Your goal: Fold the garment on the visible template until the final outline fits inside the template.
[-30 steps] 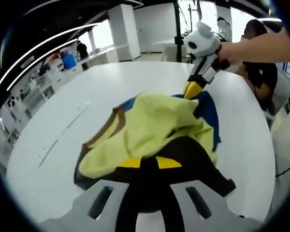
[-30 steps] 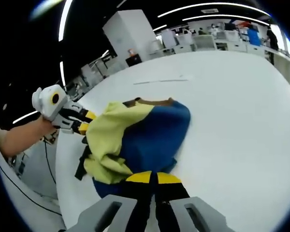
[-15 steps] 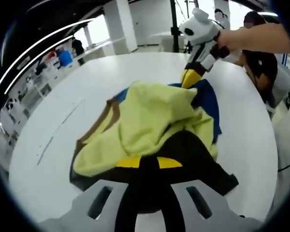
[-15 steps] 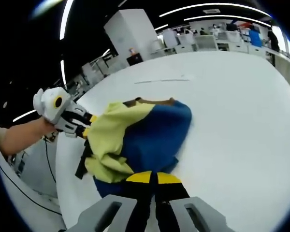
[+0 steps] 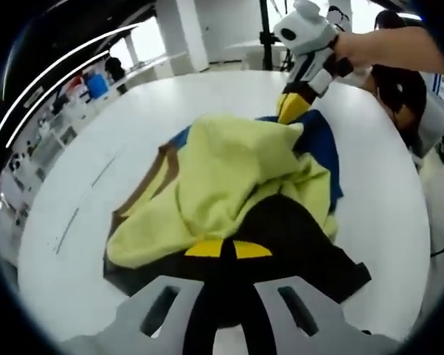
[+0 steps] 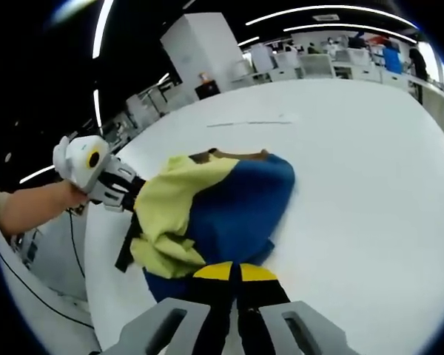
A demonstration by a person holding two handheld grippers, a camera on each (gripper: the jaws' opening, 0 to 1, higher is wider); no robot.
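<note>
— Where's the garment sitting?

— I have the garment (image 5: 237,177) bunched in a heap on the white table (image 5: 81,192), stretched between my two grippers. Its long axis runs from one gripper to the other: in the left gripper view it leads straight away from my jaws toward the far side, where the right gripper (image 5: 292,107) meets it.

— Which colours face where?

— From the left gripper view I see a black part nearest me, a rumpled yellow-green layer over the middle, brown trim on the left edge and blue at the far right. In the right gripper view the garment (image 6: 222,207) shows blue toward me and yellow-green toward the left gripper (image 6: 137,200).

— And the jaws?

— My left gripper (image 5: 222,251) has its yellow-tipped jaws pressed together on the black cloth. My right gripper (image 6: 233,274) is likewise pinched tight on the blue edge. A hand (image 6: 29,207) holds the left gripper's handle.

— Any template lines?

— A thin faint line (image 6: 248,123) crosses the table beyond the heap; I cannot tell more than that.
</note>
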